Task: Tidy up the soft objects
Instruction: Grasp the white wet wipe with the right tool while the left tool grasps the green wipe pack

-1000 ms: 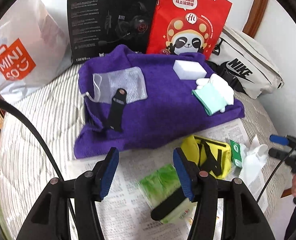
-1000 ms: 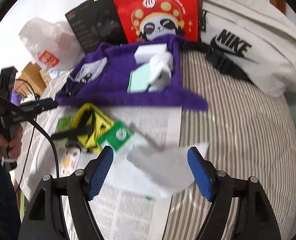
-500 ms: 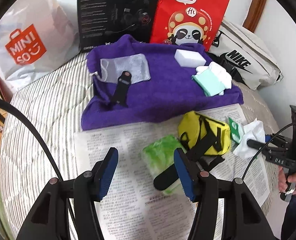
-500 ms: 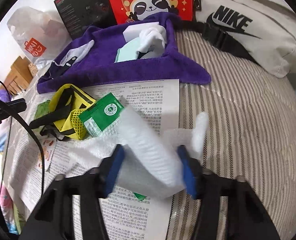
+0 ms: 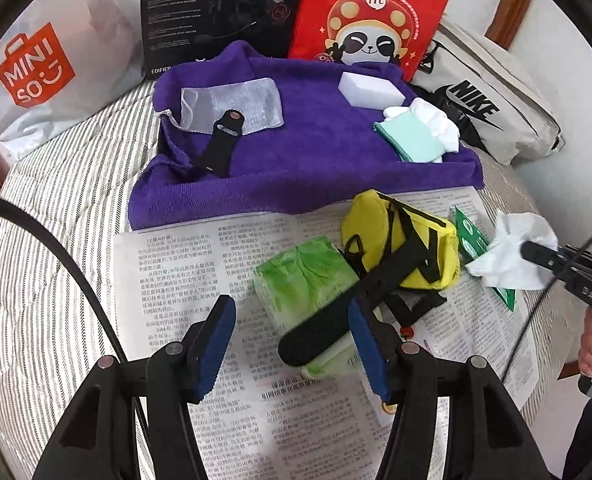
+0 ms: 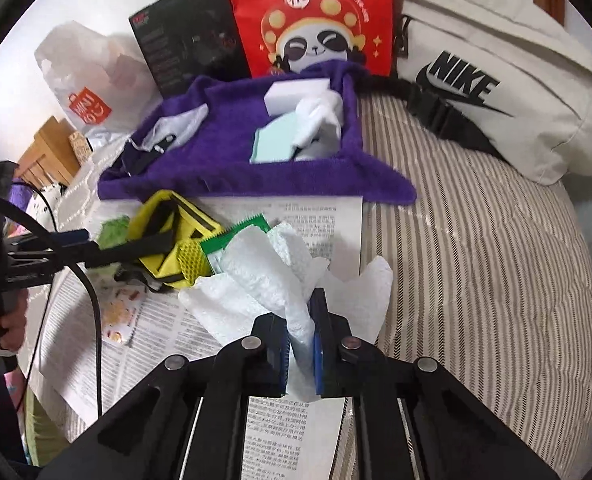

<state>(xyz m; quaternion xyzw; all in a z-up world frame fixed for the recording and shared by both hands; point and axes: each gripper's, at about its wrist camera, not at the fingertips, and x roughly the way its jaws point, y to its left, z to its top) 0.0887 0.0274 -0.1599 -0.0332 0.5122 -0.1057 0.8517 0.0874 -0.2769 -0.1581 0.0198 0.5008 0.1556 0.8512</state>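
Note:
My right gripper is shut on a white paper tissue and holds it just above the newspaper; the tissue also shows in the left wrist view. My left gripper is open and empty over the newspaper, near a green packet and a yellow pouch with a black strap. A purple towel behind holds a mesh bag, a black strap, a white sponge, a mint cloth and white cloth.
A green sachet lies beside the yellow pouch. Behind the towel stand a Miniso bag, a black box and a red panda bag. A white Nike bag lies at the right on the striped bedding.
My right gripper closed on the white tissue and lifted it off the newspaper. My left gripper drew back toward me, staying open.

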